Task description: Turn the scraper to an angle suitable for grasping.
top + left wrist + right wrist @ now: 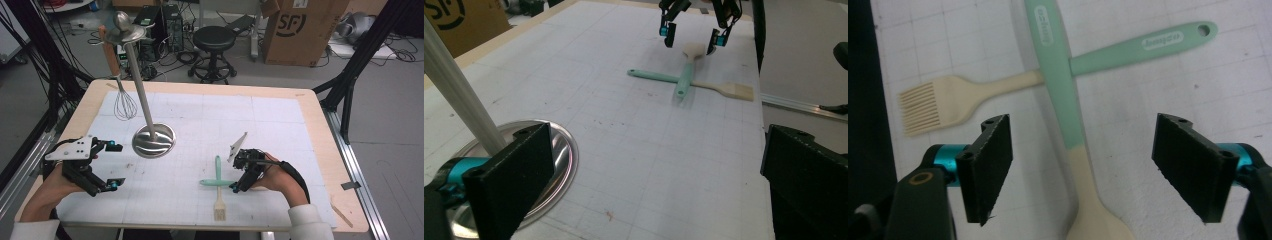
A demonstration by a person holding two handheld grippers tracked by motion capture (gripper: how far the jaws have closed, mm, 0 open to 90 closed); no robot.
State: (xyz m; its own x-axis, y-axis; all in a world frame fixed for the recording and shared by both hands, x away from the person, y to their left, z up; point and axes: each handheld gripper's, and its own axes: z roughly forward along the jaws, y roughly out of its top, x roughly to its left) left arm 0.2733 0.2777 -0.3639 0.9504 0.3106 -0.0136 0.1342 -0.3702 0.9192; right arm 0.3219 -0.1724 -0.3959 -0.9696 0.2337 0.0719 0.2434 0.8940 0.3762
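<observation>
The cardboard box (303, 27) behind the table bears a round "SF" logo; the white brand labels on the two mint utensil handles (1058, 75) are too blurred to read

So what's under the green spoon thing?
The brush lies crosswise under the spatula, both on the white mat. Where their handles cross, that bit of the brush handle is covered, so it can't be seen.

Glossy metal stand base (153, 141), matt plastic-looking spatula (1060, 85) and brush (998, 82), wooden table (310, 107), wire whisk (124, 105)
</observation>
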